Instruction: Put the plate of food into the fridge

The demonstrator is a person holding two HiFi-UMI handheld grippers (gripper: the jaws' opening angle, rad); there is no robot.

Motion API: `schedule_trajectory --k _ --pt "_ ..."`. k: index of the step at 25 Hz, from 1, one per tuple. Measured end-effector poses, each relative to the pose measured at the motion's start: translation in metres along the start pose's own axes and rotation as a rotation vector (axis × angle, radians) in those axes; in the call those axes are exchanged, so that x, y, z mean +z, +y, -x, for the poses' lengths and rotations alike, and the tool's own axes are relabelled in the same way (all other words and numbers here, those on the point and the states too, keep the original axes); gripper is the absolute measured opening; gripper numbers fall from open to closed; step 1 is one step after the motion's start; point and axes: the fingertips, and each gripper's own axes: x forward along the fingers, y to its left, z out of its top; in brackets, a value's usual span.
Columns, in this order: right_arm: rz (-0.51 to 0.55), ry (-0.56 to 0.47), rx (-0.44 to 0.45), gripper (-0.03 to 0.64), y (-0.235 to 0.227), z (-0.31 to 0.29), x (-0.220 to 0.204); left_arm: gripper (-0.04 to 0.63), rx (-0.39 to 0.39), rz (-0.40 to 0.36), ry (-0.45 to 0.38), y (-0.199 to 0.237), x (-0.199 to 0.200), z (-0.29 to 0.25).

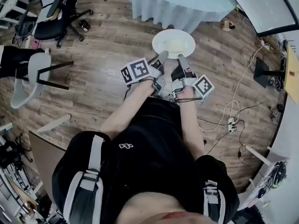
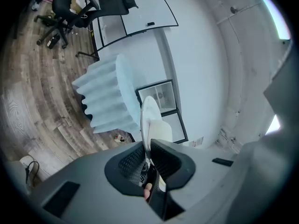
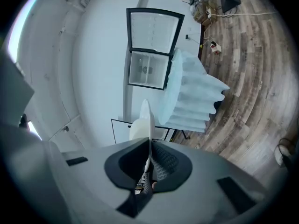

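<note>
Plate (image 1: 161, 40) carried face up by both grippers, over the floor (image 1: 107, 83).
Plate is round, so it has no long axis. It lies flat with pale food (image 1: 176, 45) on top, and shows edge-on in both gripper views (image 2: 147, 118) (image 3: 146, 118). The left hand-held gripper (image 1: 162, 59) (image 2: 148, 155) and right hand-held gripper (image 1: 181, 59) (image 3: 149, 157) are each narrow, clamped on the plate's near rim. The plate sticks out ahead of the jaws, between them and the cloth-covered desk (image 1: 182, 6). The fridge (image 3: 152, 50) is past the desk at the wall.
</note>
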Motion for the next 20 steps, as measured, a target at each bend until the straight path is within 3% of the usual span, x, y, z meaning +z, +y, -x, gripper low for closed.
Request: schedule_trajectory --k 12,20 --pt "0.010 0.014 -0.002 0.021 0.003 0.001 -0.001 0.035 -0.005 0.020 -0.007 -0.002 0.000 0.001" --pt "0.017 -0.040 -0.045 0.021 -0.003 0.016 0.005 0.035 -0.018 0.044 0.067 0.001 -0.016 -0.006"
